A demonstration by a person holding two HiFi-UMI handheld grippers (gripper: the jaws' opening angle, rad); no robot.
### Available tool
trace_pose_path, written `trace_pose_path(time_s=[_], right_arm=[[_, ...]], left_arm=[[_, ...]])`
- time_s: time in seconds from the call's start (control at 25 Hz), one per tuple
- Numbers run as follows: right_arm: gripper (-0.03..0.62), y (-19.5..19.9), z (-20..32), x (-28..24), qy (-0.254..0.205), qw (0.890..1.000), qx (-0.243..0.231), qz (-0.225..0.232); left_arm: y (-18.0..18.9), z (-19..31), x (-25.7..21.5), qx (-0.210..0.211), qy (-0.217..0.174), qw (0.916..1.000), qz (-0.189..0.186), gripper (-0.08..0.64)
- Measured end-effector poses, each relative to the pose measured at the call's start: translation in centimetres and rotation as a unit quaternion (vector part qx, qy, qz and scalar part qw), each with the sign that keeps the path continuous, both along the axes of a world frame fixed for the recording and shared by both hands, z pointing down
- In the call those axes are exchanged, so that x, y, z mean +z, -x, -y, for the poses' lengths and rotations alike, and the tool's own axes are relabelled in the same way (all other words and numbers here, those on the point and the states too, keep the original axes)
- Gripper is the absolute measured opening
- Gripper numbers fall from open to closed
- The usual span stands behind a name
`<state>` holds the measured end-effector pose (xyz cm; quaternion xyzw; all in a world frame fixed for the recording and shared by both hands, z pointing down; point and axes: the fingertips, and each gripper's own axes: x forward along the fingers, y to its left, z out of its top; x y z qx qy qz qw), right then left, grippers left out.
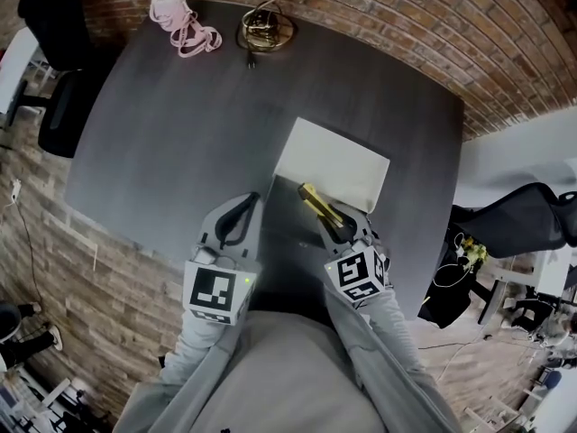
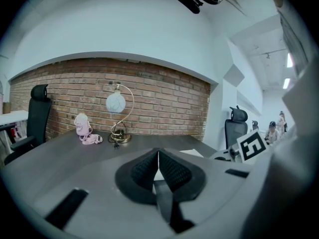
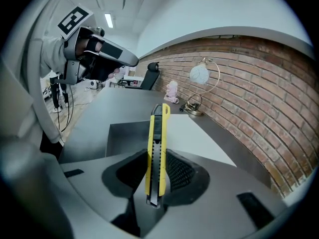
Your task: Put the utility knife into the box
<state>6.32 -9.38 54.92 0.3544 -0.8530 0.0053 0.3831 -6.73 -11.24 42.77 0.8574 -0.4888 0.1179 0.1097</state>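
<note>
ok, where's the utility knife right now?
The utility knife is clamped in the right gripper, pointing forward over the open box on the near right part of the table in the head view.

Soft even indoor light, no hard shadows. Heavy fisheye, black corners in both gripper views; ceiling light (image 3: 108, 20) glares upper left.
</note>
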Motion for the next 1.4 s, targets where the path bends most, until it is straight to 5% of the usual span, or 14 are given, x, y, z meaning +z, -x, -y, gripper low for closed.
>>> trace_pose_path(time_s=[0.52,1.4], right_arm=[[0.126,2.0,-0.3,4.1,0.059,0.994,-0.073,-0.058],[0.126,1.8,-0.2,8.2,0.124,0.979,-0.099,-0.126]], left_arm=[[1.0,0.2,0.6,0.003,0.002,1.0000,0.001,0.020],[2.9,-0.2,1.9,-0.019,0.021,0.9995,-0.014,0.020]])
